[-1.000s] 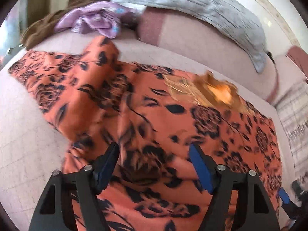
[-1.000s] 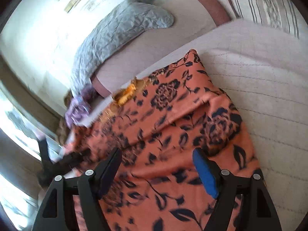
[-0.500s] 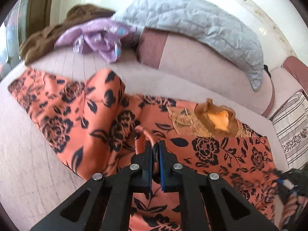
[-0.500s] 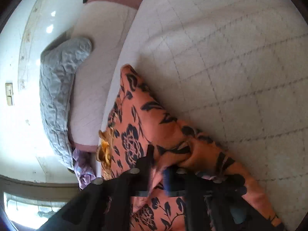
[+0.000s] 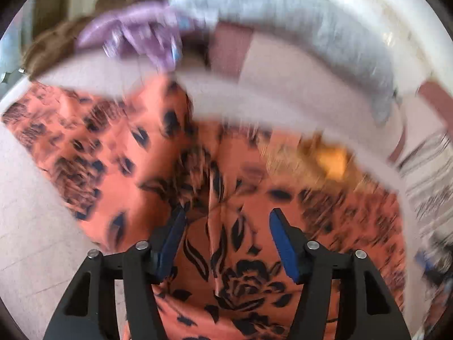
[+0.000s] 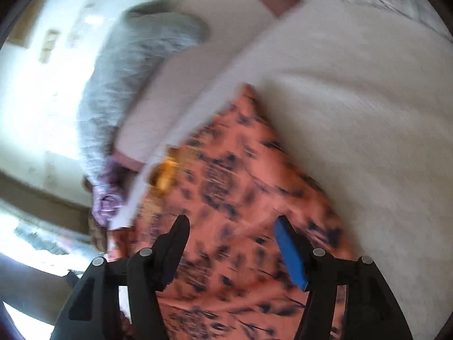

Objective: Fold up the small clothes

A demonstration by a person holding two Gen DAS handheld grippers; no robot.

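An orange garment with a black flower print (image 5: 158, 158) lies spread on a pale quilted bed; it also shows in the right wrist view (image 6: 243, 187). A yellow-gold neck trim (image 5: 331, 158) sits at its far side. My left gripper (image 5: 226, 226) is open and empty just above the cloth, over a raised fold. My right gripper (image 6: 230, 235) is open and empty above the garment's right part. Both views are blurred by motion.
A grey quilted blanket (image 5: 325, 31) lies on a pinkish bolster (image 5: 286, 65) at the back. A purple cloth (image 5: 141, 31) and a brown one (image 5: 56, 45) are heaped at the far left. A striped cushion (image 5: 433, 187) is at the right. The bed surface (image 6: 354, 85) stretches right.
Half a second ago both grippers were shut on pinches of the orange garment. Both have let go and now stand open above it, and the cameras are moving.
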